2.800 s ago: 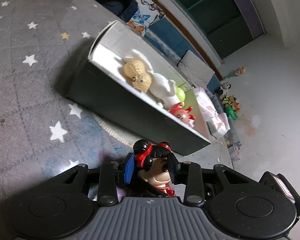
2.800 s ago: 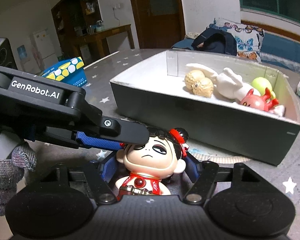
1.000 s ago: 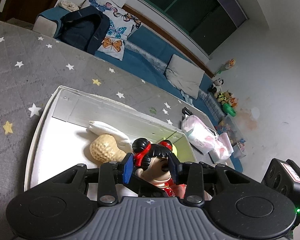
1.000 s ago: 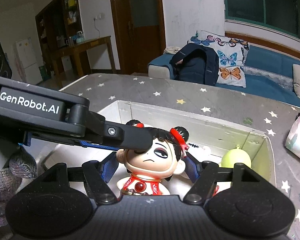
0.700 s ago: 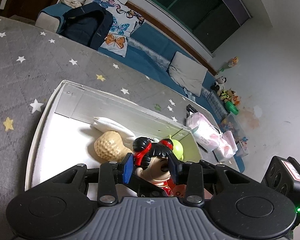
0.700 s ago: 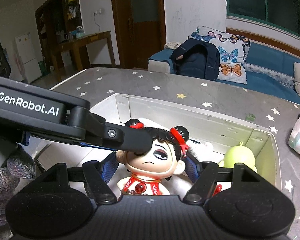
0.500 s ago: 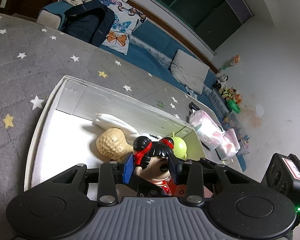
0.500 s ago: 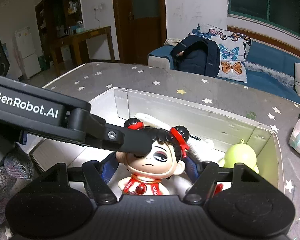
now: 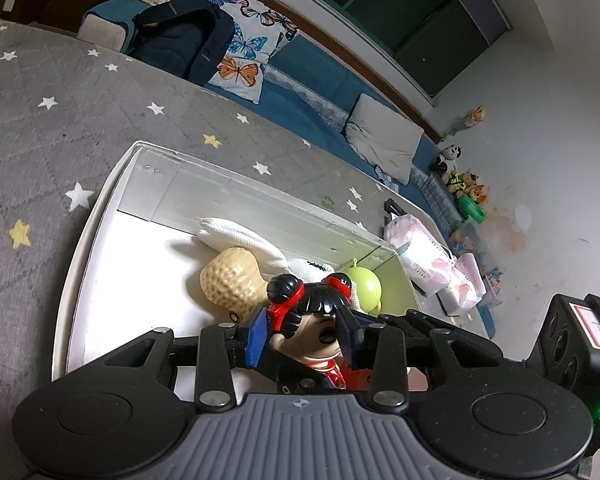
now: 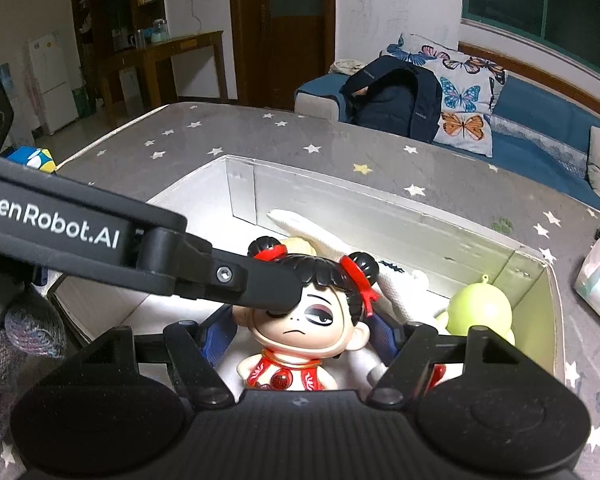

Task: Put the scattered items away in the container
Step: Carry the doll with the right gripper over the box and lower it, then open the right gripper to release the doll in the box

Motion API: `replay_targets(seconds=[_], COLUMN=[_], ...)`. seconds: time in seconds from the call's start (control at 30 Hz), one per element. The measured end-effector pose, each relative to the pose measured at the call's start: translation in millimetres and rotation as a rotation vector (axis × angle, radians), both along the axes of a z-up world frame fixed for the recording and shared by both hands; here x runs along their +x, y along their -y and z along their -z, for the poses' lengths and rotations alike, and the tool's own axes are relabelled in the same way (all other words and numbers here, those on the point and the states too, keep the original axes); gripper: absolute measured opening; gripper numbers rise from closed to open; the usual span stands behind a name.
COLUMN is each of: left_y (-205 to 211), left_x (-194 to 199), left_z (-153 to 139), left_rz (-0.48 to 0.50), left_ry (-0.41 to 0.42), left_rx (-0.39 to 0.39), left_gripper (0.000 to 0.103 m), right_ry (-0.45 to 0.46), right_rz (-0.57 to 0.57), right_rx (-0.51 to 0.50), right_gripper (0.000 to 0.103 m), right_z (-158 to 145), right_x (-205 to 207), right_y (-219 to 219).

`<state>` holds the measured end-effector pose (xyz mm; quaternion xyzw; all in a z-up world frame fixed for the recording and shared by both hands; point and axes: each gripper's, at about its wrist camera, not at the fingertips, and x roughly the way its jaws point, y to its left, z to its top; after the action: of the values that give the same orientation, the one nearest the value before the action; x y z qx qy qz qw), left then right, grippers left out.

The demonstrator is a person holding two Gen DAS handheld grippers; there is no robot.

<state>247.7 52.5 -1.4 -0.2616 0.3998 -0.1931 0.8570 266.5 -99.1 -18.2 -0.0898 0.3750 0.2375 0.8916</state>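
Both grippers are clamping the same doll (image 10: 300, 320) by its black-haired head: the left gripper (image 9: 302, 334) is pressing front and back, and the right gripper (image 10: 304, 332) is squeezing it at the ears. They are holding it over the white box (image 9: 100, 220), above the near end. Inside the box, a peanut toy (image 9: 228, 280), a white plush (image 9: 240, 236) and a green ball toy (image 10: 480, 308) are lying against the far wall.
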Motion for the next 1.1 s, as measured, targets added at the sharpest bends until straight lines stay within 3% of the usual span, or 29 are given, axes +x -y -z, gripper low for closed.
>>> replay_targets(seconds=[0.53,1.1], left_y=[-0.6,11.8], left_x=[-4.4,-45.9], left_z=[-1.1,-28.0], left_rz=[-0.017,-0.075], left_ry=[0.005,0.143], left_rx=[0.008,0.173], left_gripper=[0.039,0.039], right_ry=[0.002,0.050], right_rz=[-0.002,0.008], right_rx=[-0.013,0.033], right_gripper=[0.071,0.072], right_z=[-4.4,-24.2], right_x=[-0.6,-26.7], right_y=[0.7,11.9])
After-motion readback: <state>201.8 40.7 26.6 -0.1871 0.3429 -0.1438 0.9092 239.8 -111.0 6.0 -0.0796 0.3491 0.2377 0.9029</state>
